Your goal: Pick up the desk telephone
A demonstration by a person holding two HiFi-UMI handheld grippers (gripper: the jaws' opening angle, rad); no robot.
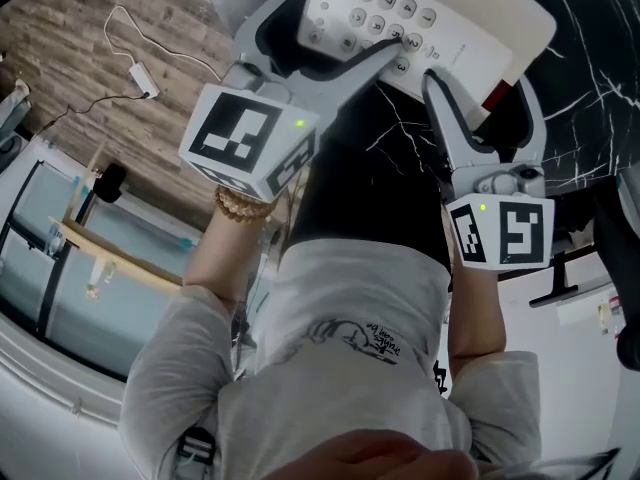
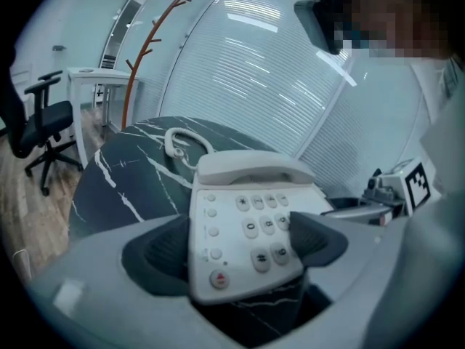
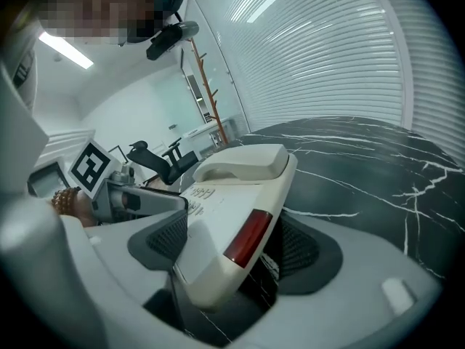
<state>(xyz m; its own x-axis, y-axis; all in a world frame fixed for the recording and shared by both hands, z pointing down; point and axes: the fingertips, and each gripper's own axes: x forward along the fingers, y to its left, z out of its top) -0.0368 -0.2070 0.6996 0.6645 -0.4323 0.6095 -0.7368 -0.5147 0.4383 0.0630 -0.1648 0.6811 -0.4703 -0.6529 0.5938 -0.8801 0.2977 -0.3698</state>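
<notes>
Left claw (image 2: 232, 246) spread wide, straddling desk telephone (image 2: 247, 195) keypad corner; right claw (image 3: 231, 247) spread astride its red-striped side; telephone on black marbled surface (image 2: 131, 184).

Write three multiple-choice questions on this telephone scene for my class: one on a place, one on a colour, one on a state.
1. The desk telephone lies: A between the tongs of the left gripper and of the right gripper; B inside a drawer; C on a shelf.
2. The strip on its side is: A green; B red; C blue.
3. Its handset is: A held to an ear; B missing; C resting in place on the telephone.
Answers: 1 A, each gripper view shows its body between that gripper's tongs; 2 B, the right gripper view shows it red; 3 C, it lies flat along the top.
</notes>
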